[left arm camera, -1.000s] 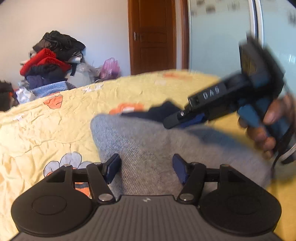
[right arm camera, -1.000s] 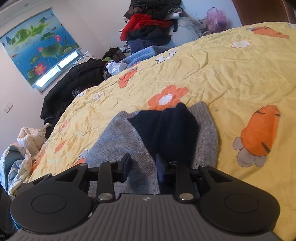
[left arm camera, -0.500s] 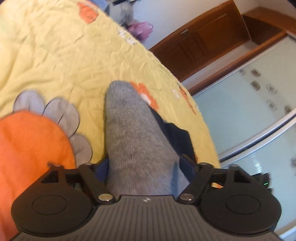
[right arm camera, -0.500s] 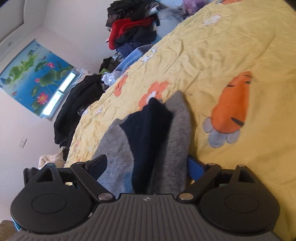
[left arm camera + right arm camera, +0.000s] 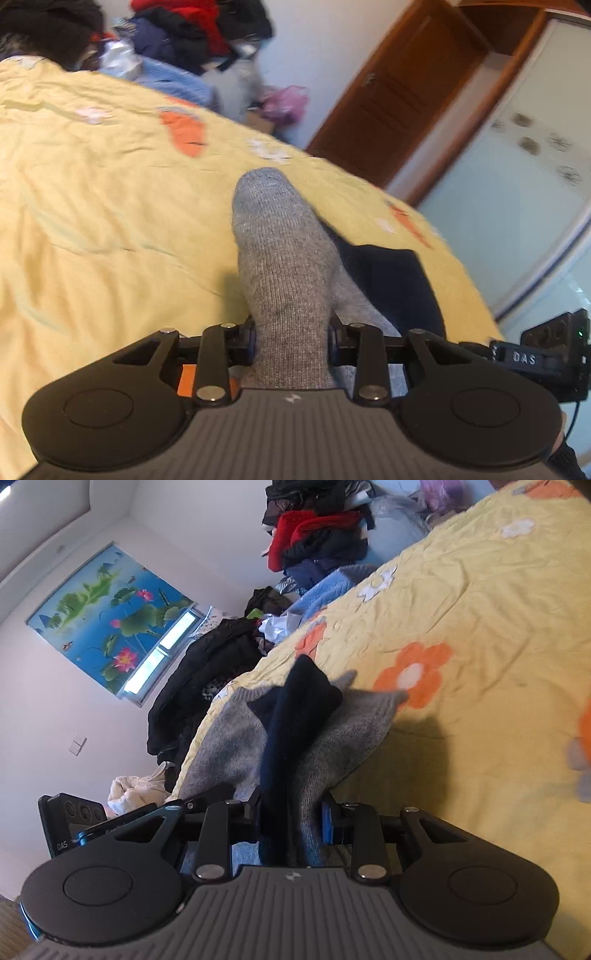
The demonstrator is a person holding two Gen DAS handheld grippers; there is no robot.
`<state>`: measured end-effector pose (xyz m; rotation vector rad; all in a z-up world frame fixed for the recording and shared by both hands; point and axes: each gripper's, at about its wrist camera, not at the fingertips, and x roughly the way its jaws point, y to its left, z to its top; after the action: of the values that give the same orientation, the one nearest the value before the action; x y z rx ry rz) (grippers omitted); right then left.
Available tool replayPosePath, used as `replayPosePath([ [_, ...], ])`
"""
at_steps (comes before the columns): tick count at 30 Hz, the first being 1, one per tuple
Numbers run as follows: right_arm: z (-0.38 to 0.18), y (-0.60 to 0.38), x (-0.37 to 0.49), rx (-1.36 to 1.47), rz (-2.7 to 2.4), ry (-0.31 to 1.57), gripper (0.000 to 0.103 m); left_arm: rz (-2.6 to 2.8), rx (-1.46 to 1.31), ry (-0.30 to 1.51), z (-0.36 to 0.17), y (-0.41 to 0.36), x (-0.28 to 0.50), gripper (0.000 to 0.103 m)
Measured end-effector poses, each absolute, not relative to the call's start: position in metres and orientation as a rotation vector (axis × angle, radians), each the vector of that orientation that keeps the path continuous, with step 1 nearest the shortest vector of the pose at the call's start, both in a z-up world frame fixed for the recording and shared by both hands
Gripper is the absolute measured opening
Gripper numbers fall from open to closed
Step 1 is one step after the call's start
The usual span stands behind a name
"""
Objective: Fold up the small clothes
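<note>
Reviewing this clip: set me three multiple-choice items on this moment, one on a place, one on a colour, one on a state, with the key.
1. Where does the sock lie?
A. on a yellow bedspread
B. on a wooden floor
C. in a basket

2. What colours is the sock?
A. red and white
B. grey and dark navy
C. green and yellow

3. What is between the left gripper's fingers?
A. nothing
B. a plastic bag
C. the grey part of the sock

Key:
1 A: the yellow bedspread with orange flowers spreads beneath it.
2 B: grey knit with a navy part, clear in the right wrist view.
3 C: grey knit fills the gap as the jaws close; the right gripper likewise takes the sock.
</note>
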<state>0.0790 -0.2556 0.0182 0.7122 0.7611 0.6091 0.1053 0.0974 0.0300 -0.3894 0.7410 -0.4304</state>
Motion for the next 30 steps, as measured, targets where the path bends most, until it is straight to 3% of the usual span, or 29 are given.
replayPosePath([
  [2,0.002,-0.242,0.098,0.705,0.566,0.8,0.042,-0.382,-0.355,0.797,0.014,0.105,0.117,0.038],
  [3,-0.007,-0.237,0.106,0.699,0.528,0.826,0.052,-0.342,-0.354,0.823,0.009,0.108,0.117,0.041],
  [5,-0.016,-0.235,0.106,0.709,0.477,0.848,0.058,-0.322,-0.393,0.773,0.012,0.12,0.096,0.049],
  [6,-0.014,-0.236,0.098,0.713,0.487,0.836,0.067,-0.325,-0.385,0.726,0.017,0.124,0.08,0.053],
  [7,-0.009,-0.238,0.088,0.693,0.499,0.823,0.072,-0.324,-0.366,0.688,0.02,0.128,0.064,0.067],
  [8,-0.004,-0.24,0.075,0.659,0.508,0.81,0.078,-0.325,-0.35,0.666,0.022,0.129,0.049,0.075],
  [13,-0.002,-0.251,0.029,0.627,0.518,0.865,0.079,-0.433,-0.41,0.755,0.005,0.13,0.009,0.074],
  [15,-0.007,-0.246,0.017,0.65,0.564,0.89,0.069,-0.444,-0.439,0.787,-0.003,0.124,0.001,0.07],
  [16,-0.01,-0.239,0.013,0.642,0.581,0.904,0.064,-0.448,-0.449,0.802,-0.007,0.121,-0.002,0.048],
  [17,-0.011,-0.234,0.011,0.624,0.583,0.904,0.044,-0.429,-0.446,0.816,-0.009,0.118,-0.004,0.029],
  [18,-0.012,-0.23,0.009,0.597,0.575,0.913,0.025,-0.404,-0.437,0.817,-0.011,0.117,-0.005,0.026],
  [19,-0.012,-0.229,0.007,0.587,0.577,0.925,0.025,-0.402,-0.438,0.813,-0.009,0.118,-0.008,0.016],
  [24,0.009,-0.231,-0.015,0.497,0.616,0.874,0.024,-0.402,-0.3,0.786,0.007,0.113,-0.026,0.016],
  [25,0.007,-0.23,-0.017,0.468,0.598,0.881,0.026,-0.354,-0.221,0.787,0.003,0.108,-0.027,0.022],
  [27,-0.002,-0.234,-0.019,0.48,0.558,0.899,0.038,-0.274,-0.106,0.753,0.0,0.099,-0.037,0.047],
  [28,-0.001,-0.238,-0.022,0.501,0.536,0.89,0.039,-0.223,-0.057,0.728,0.002,0.095,-0.043,0.071],
  [29,0.004,-0.241,-0.028,0.504,0.504,0.85,0.04,-0.167,-0.005,0.698,0.005,0.091,-0.05,0.087],
  [30,0.013,-0.243,-0.037,0.485,0.478,0.792,0.04,-0.133,0.041,0.668,0.007,0.089,-0.056,0.088],
])
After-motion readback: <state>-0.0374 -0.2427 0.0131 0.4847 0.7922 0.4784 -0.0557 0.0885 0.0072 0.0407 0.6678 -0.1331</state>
